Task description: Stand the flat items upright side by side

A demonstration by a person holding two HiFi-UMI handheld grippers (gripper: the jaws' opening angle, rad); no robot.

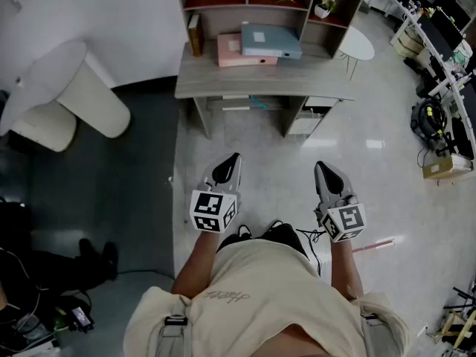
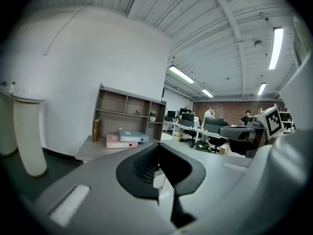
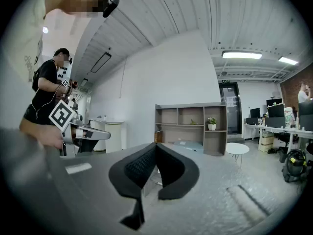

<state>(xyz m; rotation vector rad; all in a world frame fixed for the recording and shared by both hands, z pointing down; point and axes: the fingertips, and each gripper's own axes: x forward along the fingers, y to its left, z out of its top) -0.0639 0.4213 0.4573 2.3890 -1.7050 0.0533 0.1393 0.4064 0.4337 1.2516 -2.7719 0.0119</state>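
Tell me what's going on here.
A person stands back from a desk, holding a left gripper and a right gripper. Both are shut with nothing between the jaws. On the desk, a blue file box lies flat, partly on top of a pink file box, and a brown book stands upright to their left. Neither gripper is near the boxes, so the standing-up has not begun.

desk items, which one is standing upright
The brown book at the desk's left end: it stands upright, while the pink binder and the blue binder on top of it lie flat.
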